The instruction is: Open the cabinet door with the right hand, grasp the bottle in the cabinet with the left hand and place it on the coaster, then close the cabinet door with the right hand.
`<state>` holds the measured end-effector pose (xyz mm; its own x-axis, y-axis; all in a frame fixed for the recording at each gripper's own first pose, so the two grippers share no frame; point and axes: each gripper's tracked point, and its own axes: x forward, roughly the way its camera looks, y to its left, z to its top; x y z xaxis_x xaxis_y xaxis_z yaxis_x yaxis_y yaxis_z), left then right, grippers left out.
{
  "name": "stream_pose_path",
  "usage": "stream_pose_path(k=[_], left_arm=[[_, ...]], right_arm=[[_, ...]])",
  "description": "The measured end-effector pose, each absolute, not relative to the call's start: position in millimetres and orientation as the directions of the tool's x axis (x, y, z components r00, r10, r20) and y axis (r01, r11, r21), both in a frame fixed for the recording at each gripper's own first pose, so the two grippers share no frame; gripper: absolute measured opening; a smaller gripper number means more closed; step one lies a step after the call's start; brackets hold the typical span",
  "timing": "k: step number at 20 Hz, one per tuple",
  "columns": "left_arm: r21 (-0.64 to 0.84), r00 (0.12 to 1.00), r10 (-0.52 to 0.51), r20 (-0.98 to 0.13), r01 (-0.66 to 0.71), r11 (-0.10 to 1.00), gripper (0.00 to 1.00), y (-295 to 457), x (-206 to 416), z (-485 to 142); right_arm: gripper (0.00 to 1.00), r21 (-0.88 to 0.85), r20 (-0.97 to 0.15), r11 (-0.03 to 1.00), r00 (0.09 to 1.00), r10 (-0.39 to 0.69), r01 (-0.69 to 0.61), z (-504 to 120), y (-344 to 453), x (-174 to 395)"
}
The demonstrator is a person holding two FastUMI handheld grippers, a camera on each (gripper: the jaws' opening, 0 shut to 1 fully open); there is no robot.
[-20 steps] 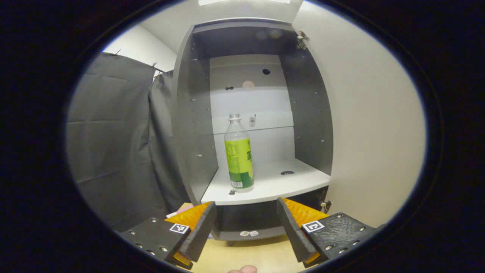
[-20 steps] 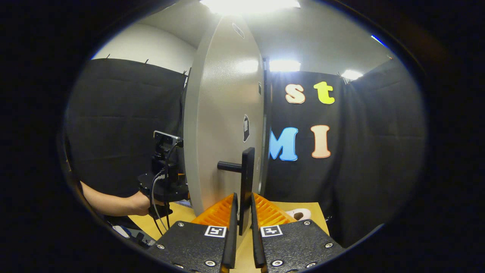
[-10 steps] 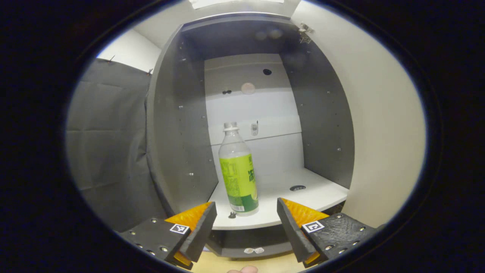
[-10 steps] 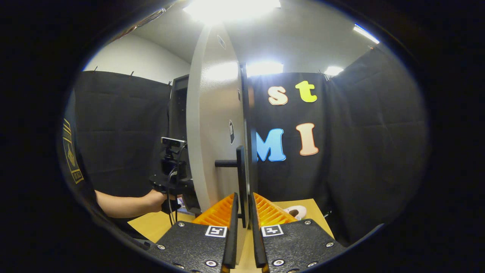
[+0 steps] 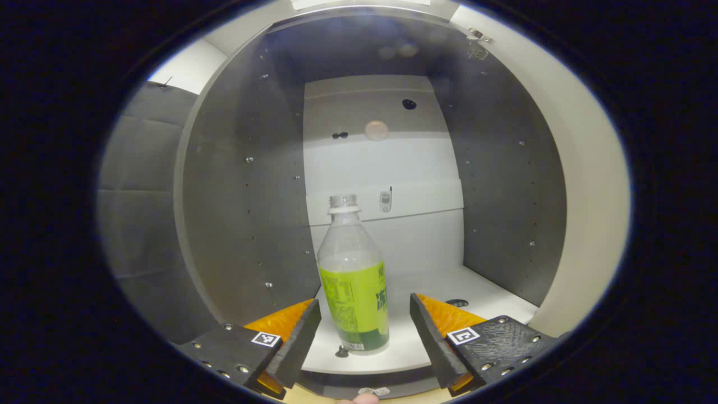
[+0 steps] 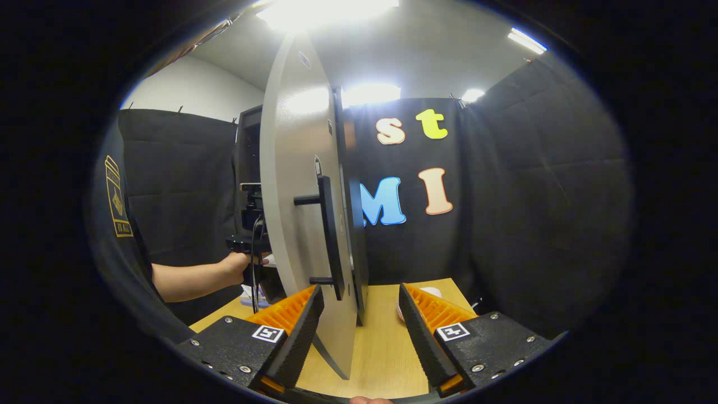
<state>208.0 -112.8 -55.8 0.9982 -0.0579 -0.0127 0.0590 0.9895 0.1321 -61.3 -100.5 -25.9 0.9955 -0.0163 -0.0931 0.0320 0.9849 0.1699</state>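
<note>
Standing upright in cabinet [image 5: 247, 185], bottle [image 5: 354, 292], door [image 6: 291, 185] swung open

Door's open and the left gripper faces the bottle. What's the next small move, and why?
Probably ease the left gripper forward until its open fingers straddle the bottle, then close. The bottle stands upright on the cabinet shelf, just ahead of the fingertips, not yet gripped.

A white shelf board [image 5: 426, 286] forms the floor of the dark grey cabinet. A clear plastic bottle with a green label [image 5: 353, 286] stands upright on it near the front edge, a small dark fitting [image 5: 341, 352] just beside its base and a round dark hole [image 5: 457, 303] further right. The cabinet stands on a light wooden tabletop [image 6: 381, 342].
</note>
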Motion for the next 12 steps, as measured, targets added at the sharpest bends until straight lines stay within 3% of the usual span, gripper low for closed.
stream_pose_path(k=[10, 12], left_arm=[[0.171, 0.999, -0.003, -0.054, 0.013, 0.985, 0.9, -103, 253, -60], [0.142, 0.999, -0.019, -0.039, 0.025, 0.99, 0.69, -106, 255, -57]], right_arm=[[0.84, 0.064, -0.203, 0.998, 0.979, -0.006, 0.019, -66, -86, -54], [0.84, 0.073, -0.206, 0.997, 0.978, 0.014, 0.002, -68, -84, -54]])
